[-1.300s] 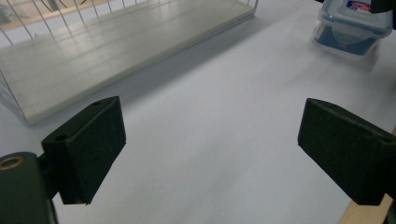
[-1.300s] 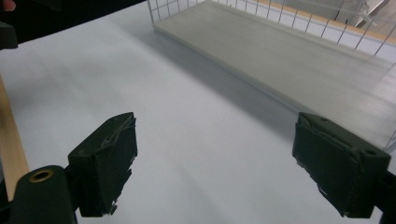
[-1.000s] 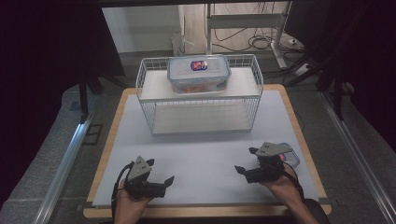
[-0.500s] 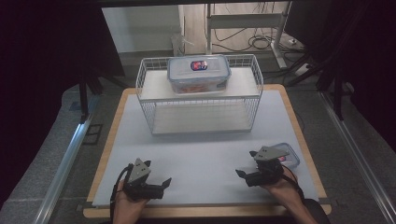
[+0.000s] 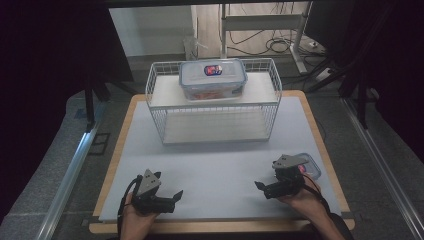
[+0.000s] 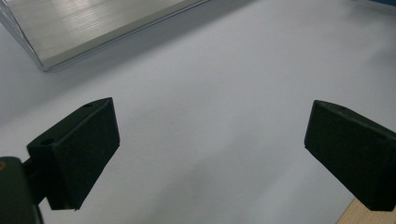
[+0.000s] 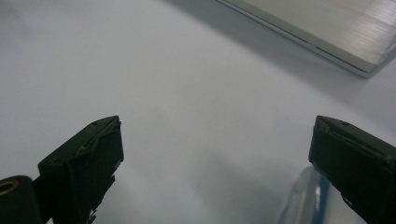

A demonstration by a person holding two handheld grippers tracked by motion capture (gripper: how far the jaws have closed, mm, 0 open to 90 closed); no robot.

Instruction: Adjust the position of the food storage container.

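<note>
The right gripper (image 5: 265,187) has just spread its fingers wide, empty, beside the small lidded container (image 5: 306,165) near the tabletop's right edge, so no grasp yet; the left gripper (image 5: 172,196) gapes empty too.

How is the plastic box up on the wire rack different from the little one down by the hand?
The big box sits high on the wire rack; the small box lies low on the white mat, beside the right gripper. The big box is larger and bears a red and blue label; the small box shows none. Both are clear with rounded corners.
</note>
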